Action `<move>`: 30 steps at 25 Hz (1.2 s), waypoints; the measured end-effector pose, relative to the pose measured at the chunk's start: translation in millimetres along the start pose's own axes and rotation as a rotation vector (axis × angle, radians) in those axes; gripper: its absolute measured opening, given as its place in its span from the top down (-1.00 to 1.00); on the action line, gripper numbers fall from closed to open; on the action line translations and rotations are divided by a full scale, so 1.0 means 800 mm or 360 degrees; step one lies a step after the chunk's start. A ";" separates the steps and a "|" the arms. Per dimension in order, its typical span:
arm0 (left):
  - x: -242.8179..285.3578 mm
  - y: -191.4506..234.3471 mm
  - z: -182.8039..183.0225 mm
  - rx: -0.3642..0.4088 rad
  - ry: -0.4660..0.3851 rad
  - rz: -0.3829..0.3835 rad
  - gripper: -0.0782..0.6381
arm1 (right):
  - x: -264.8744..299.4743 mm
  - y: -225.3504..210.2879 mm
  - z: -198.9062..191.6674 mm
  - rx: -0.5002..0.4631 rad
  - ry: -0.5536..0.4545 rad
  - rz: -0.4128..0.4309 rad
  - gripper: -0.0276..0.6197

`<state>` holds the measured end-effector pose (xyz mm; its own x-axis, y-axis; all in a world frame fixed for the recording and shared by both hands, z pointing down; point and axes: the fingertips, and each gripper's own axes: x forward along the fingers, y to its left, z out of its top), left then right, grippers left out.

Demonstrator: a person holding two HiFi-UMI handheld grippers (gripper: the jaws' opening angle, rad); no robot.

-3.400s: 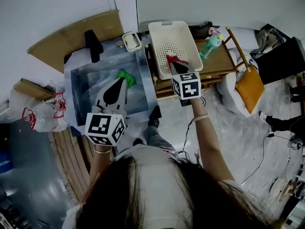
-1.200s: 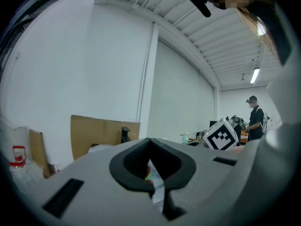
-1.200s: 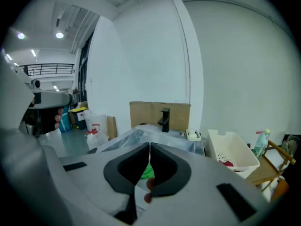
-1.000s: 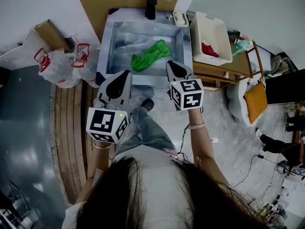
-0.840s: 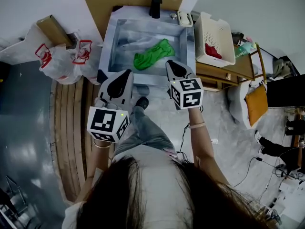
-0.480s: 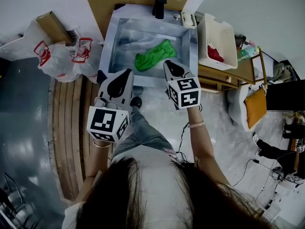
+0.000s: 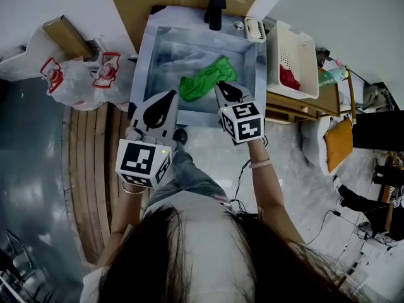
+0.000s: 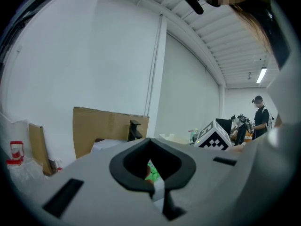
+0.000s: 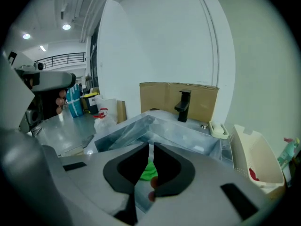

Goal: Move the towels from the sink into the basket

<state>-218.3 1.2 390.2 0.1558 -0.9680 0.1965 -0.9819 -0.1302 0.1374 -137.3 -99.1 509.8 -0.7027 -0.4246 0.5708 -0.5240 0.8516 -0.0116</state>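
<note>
Green towel (image 7: 205, 81) lies bunched in the steel sink (image 7: 146, 55), toward its right wall, faucet (image 7: 216, 8) at the far rim. Red towel (image 7: 289, 79) sits in the white basket (image 7: 278, 43) just right of the sink, so I'd judge half the job done and the green one left.

My right gripper (image 7: 219, 86) hangs over the sink's near rim, tilted down at the green towel. Its jaws are together w/ nothing btw them, so they must open before any grab. My left gripper (image 7: 172, 95) is beside it, nearer level, jaws also together and empty; prob. just a spare for now.

Head view gives the layout: sink, basket, both grippers. Right gripper view adds the towel lined up straight past my closed tips. Left gripper view shows only a green sliver behind its tips, plus the other's marker cube (image 8: 214, 135).
</note>
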 end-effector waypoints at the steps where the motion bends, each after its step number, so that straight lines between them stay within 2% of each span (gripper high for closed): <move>1: 0.006 0.003 0.000 0.0000 0.0004 -0.0007 0.77 | 0.006 -0.002 -0.001 -0.0002 0.0013 0.0003 0.82; 5: 0.031 0.018 -0.002 -0.0005 0.0022 -0.0032 0.77 | 0.033 -0.010 -0.006 -0.0027 0.0081 0.0030 0.80; 16: 0.095 0.054 -0.006 -0.0027 0.0052 -0.0075 0.77 | 0.107 -0.027 -0.036 -0.0111 0.0325 0.0158 0.49; 30: 0.162 0.092 -0.038 -0.0084 0.0130 -0.0101 0.77 | 0.194 -0.048 -0.099 -0.0191 0.0636 0.0283 0.12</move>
<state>-267.4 -127.6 455.5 0.2280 -0.9371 0.2641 -0.9631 -0.1773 0.2024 -188.1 -172.9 664.1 -0.5236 -0.1368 0.8409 -0.3360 0.9402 -0.0562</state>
